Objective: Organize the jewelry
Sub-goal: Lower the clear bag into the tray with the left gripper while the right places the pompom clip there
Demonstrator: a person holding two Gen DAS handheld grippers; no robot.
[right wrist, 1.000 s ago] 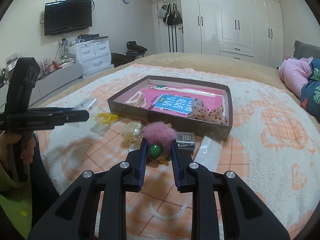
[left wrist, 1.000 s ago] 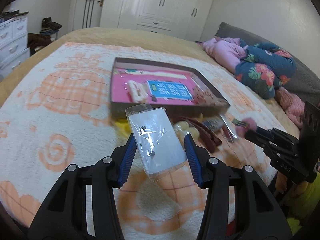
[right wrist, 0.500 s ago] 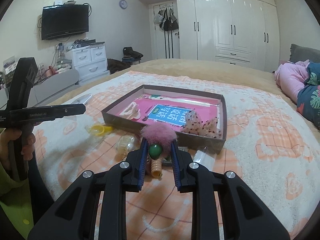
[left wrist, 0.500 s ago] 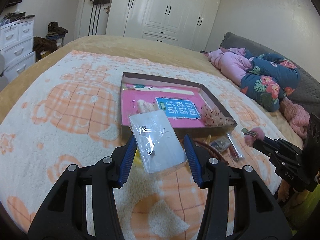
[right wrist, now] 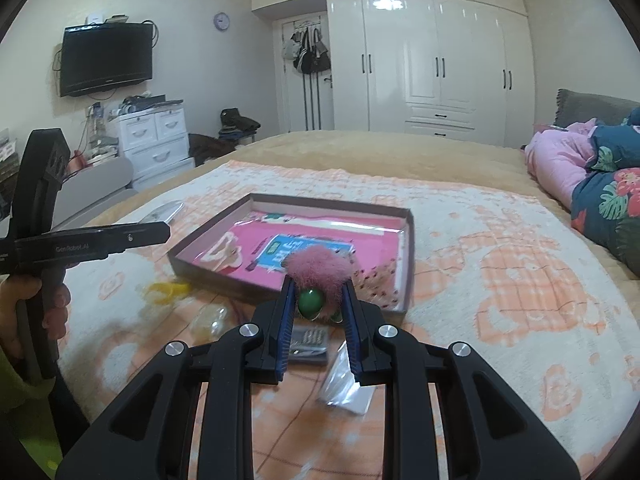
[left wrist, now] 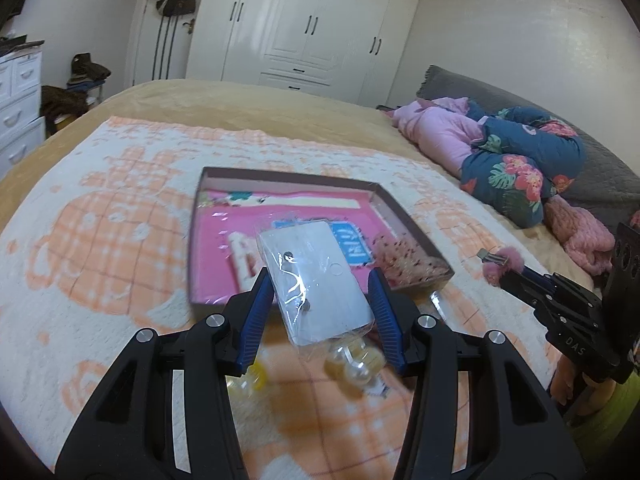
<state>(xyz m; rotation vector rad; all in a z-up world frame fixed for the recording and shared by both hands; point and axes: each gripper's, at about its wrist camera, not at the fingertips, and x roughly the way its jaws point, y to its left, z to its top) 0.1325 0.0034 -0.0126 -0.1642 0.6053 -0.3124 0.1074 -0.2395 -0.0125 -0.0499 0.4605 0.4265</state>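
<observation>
Left wrist view: my left gripper (left wrist: 318,294) pinches clear earring packet (left wrist: 316,280) w/ white card, held above near edge of brown tray (left wrist: 412,232). Right gripper (right wrist: 317,312) clamps pink pom-pom clip (right wrist: 318,270) w/ green bead, just before tray (right wrist: 410,248).

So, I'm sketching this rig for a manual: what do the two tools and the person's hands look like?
Both tools are matte black plastic frames with triangular cut-outs and silver bolt heads; the fingers carry ribbed blue pads. The left tool bears white "GenRobot.AI" lettering on its side; the right tool shows "DAS". A bare hand grips the left handle, with a yellow-green sleeve below.
</observation>
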